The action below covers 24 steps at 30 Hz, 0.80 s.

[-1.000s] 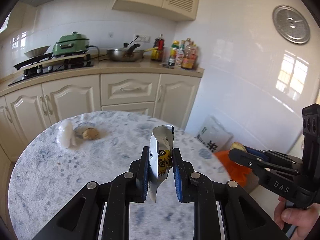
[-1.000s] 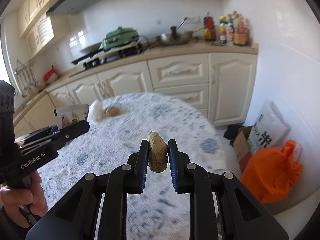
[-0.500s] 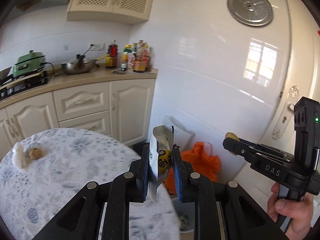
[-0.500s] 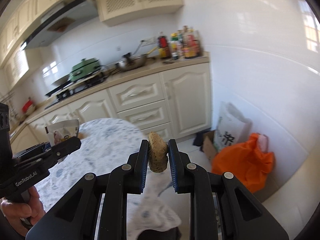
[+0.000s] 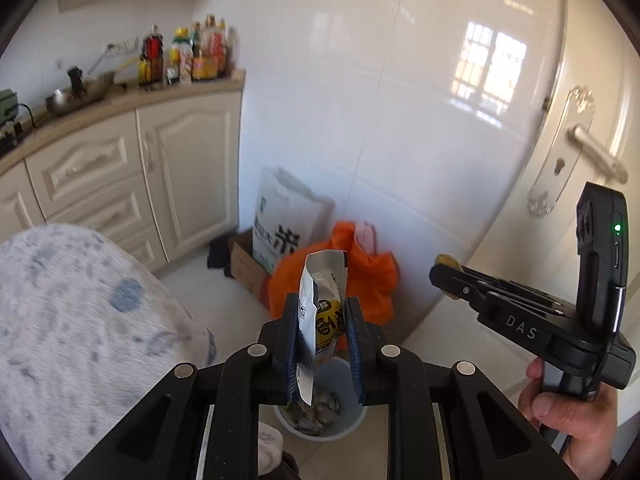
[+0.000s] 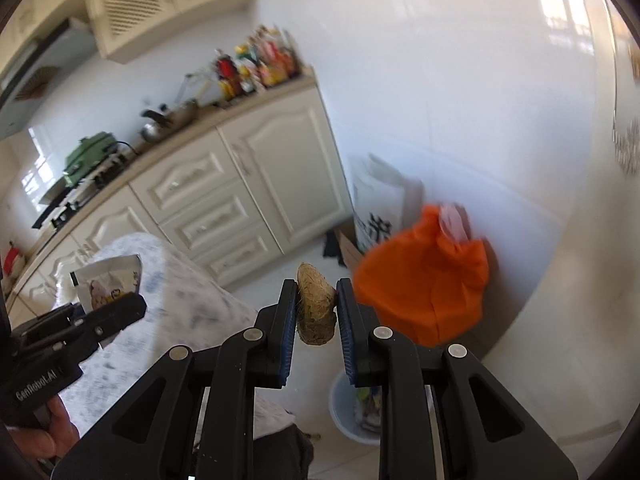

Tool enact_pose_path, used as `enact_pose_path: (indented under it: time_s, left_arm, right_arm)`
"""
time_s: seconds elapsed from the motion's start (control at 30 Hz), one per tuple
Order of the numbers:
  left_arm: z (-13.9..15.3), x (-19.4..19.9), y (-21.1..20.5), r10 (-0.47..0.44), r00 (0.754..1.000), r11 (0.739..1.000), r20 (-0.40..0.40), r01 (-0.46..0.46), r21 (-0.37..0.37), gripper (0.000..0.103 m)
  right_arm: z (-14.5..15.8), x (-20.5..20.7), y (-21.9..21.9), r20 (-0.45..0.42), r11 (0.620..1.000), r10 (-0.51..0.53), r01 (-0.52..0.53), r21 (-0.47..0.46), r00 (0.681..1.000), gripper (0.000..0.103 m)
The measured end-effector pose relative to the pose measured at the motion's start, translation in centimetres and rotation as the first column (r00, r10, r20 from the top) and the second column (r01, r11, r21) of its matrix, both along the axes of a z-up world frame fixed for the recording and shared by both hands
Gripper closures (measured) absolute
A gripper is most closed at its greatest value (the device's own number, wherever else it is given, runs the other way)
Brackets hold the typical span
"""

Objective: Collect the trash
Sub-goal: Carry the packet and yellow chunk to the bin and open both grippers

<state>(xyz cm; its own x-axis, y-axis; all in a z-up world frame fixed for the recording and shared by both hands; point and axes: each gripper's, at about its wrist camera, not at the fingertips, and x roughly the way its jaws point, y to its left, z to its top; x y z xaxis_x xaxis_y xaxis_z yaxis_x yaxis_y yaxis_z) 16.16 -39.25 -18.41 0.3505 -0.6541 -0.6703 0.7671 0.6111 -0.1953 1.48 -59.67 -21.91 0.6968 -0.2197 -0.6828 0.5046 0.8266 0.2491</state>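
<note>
Swung off the tabletop toward the corner since the earlier frames: cooktop and counter now pushed to the upper left, floor bin now in view. Left gripper [image 5: 322,330] pinched on opened snack packet [image 5: 323,312], held upright between the blue pads at centre frame. Right gripper [image 6: 317,312] clamped on brownish food scrap [image 6: 316,306], likewise at centre frame. Directly below and beyond both claws, grey waste bin [image 5: 320,412] on the floor at lower centre, already part-filled with mixed rubbish. Further out: orange bag [image 6: 424,280] against the wall with white printed sack [image 5: 280,216] and small carton beside it, patterned table [image 5: 80,320] at lower left, cream cabinets and condiment bottles at upper left. Progress, as judged: two items lifted and brought near the bin; neither released yet; dropping both into the bin outstanding. Remaining litter on the table not determinable, surface blurred. Left view alone: bin interior between the fingers, door handle at right, right gripper side-on with a hand [image 5: 568,420] on its grip. Right view alone: green cooker and hob at left, packet's printed face.
</note>
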Motion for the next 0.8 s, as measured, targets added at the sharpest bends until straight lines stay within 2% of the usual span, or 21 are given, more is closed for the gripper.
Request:
enact_pose_path:
  time_s: [0.3,0.57,0.63,0.67,0.7,0.73,0.77,0.8]
  left_arm:
    - [-5.6,0.8,-9.3,-0.038,0.99,0.99,-0.132,0.055,0.129,0.086]
    - [-8.7,4.4,-15.5,-0.063,0.975,0.97,-0.211,0.109,0.216,0.083]
    - [-9.3,4.7,-16.4,-0.063,0.974,0.963,-0.216,0.115,0.242,0.076]
    - [-9.5,4.5,-16.4,-0.059,0.975,0.961,-0.216,0.114,0.253,0.065]
    - [-9.8,4.7,-16.6,-0.052,0.977,0.958,-0.209,0.108,0.264,0.051]
    - [-9.7,4.7,-16.9,-0.046,0.98,0.958,-0.193,0.098,0.269,0.044]
    - [-9.6,4.7,-17.0,-0.04,0.983,0.958,-0.177,0.088,0.273,0.03]
    - [-10.1,4.9,-16.9,-0.036,0.986,0.958,-0.165,0.081,0.275,0.019]
  right_arm:
    - [-6.3,0.2,-4.0,-0.091,0.993,-0.039,0.049,0.105,0.995,0.083]
    - [-10.5,0.9,-6.4,-0.149,0.981,-0.047,0.074,0.18,0.988,0.083]
    - [-11.7,1.1,-6.9,-0.17,0.976,-0.046,0.08,0.201,0.984,0.081]
    - [-12.2,1.2,-7.0,-0.183,0.975,-0.049,0.087,0.206,0.982,0.08]
    - [-12.6,1.2,-7.3,-0.189,0.972,-0.055,0.096,0.216,0.981,0.072]
    - [-13.0,1.0,-7.6,-0.19,0.968,-0.071,0.114,0.224,0.979,0.065]
    - [-13.2,0.8,-7.7,-0.19,0.966,-0.083,0.125,0.224,0.978,0.047]
    - [-13.2,0.5,-7.8,-0.186,0.965,-0.092,0.134,0.225,0.978,0.036]
